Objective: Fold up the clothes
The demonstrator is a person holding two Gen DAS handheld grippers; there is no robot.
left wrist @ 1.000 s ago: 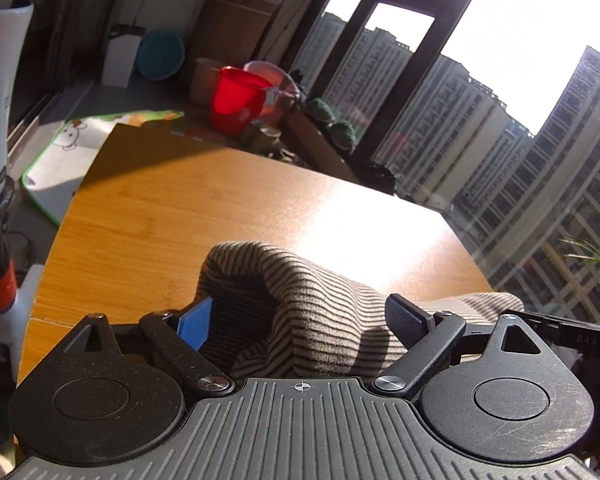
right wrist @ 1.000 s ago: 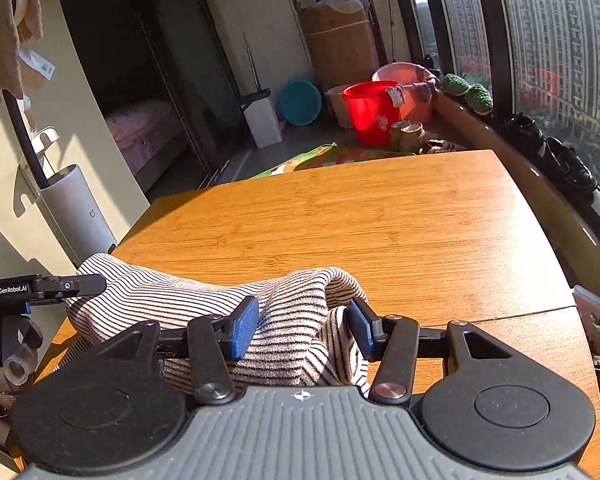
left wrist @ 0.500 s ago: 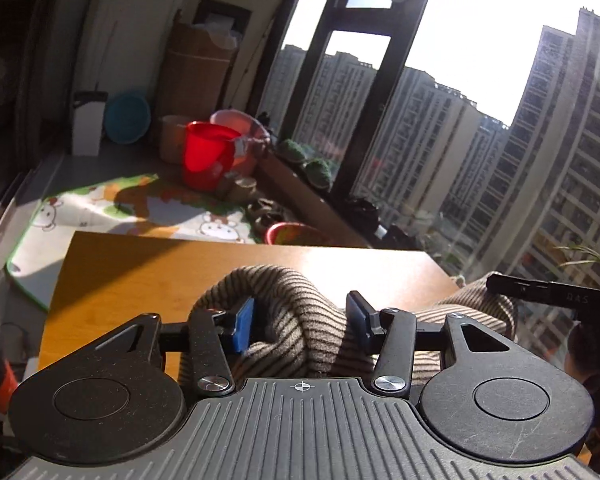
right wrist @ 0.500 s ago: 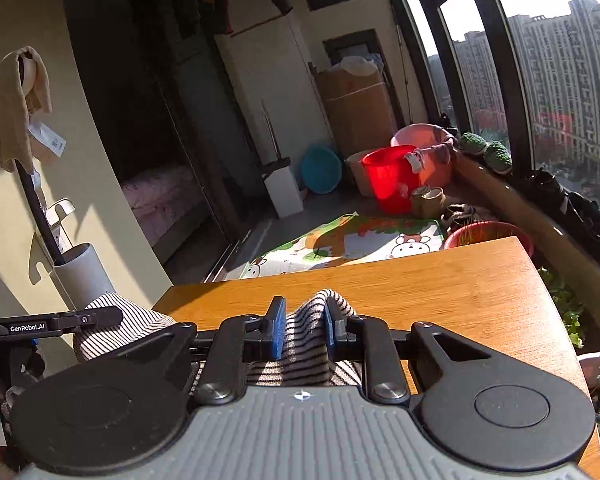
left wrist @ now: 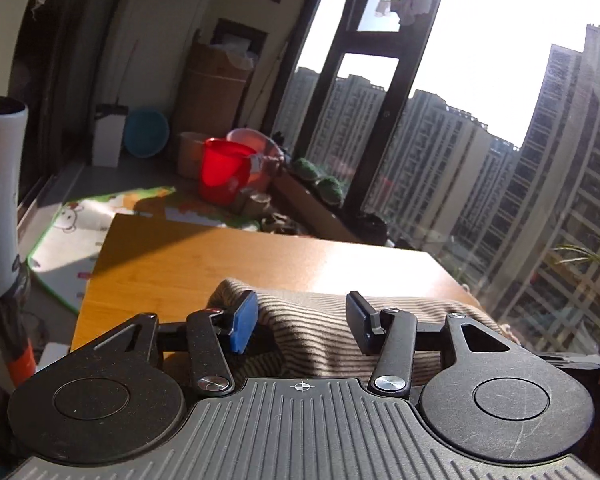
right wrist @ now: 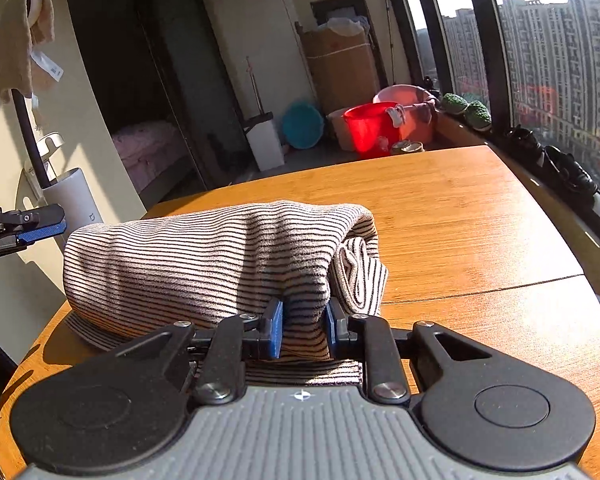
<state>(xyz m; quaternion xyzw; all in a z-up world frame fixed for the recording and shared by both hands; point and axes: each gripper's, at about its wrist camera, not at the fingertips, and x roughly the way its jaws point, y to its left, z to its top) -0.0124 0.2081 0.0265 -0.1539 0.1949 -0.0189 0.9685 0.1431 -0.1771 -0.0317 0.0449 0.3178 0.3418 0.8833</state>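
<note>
Right tool (right wrist: 302,328), at the lower centre of its view, is clamped on a fold of the striped garment (right wrist: 220,256), which lies bunched on the worktop (right wrist: 480,240) and spreads toward the left. Left tool (left wrist: 300,322) has just been opening; its 2 fingers stand apart with the garment (left wrist: 320,328) between them, the pads not pressing it.

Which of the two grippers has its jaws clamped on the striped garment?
The right gripper: its jaws pinch a fold of the striped garment. The left gripper has just been opening, cloth loose between its jaws.
</note>
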